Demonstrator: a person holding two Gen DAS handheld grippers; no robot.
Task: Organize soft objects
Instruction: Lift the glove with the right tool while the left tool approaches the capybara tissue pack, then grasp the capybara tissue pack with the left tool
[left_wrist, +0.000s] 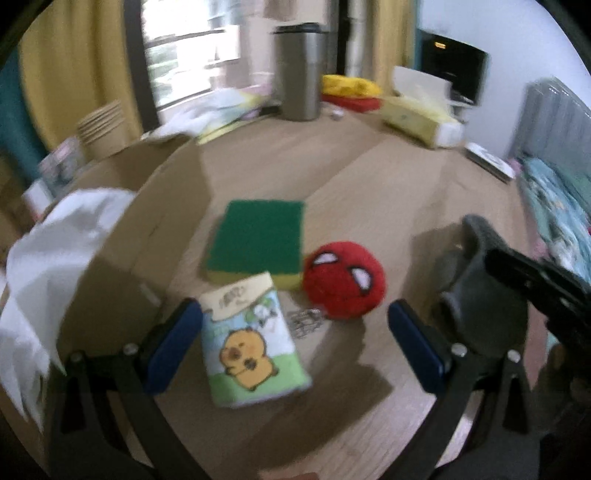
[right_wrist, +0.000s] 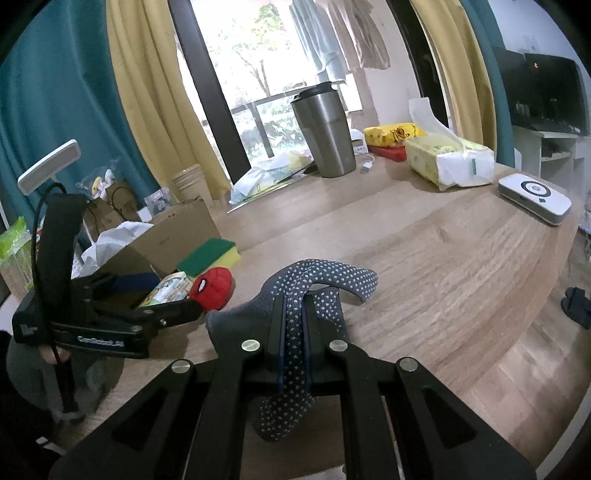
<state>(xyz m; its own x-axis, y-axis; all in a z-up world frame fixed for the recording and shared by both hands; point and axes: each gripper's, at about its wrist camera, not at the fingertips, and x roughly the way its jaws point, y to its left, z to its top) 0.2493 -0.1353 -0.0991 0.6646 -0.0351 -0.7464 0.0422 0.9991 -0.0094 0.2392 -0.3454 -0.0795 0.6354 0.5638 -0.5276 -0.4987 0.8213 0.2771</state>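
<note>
My left gripper (left_wrist: 295, 325) is open, its blue pads either side of a small tissue pack with a yellow cartoon animal (left_wrist: 251, 339) lying on the wooden table (left_wrist: 369, 177). Behind the pack lie a green-topped yellow sponge (left_wrist: 258, 236) and a red plush ball with white eyes (left_wrist: 343, 280). My right gripper (right_wrist: 293, 314) is shut on a grey dotted glove (right_wrist: 325, 280), held just above the table; the glove also shows at the right of the left wrist view (left_wrist: 476, 295). The left gripper (right_wrist: 110, 317), sponge (right_wrist: 207, 254) and plush ball (right_wrist: 214, 286) appear at the left of the right wrist view.
An open cardboard box (left_wrist: 122, 229) with white paper (left_wrist: 55, 258) stands left of the objects. At the back are a steel tumbler (left_wrist: 299, 70), a tissue box (left_wrist: 421, 118), yellow and red packets (left_wrist: 351, 88), paper cups (left_wrist: 99, 125) and a white device (right_wrist: 535, 197).
</note>
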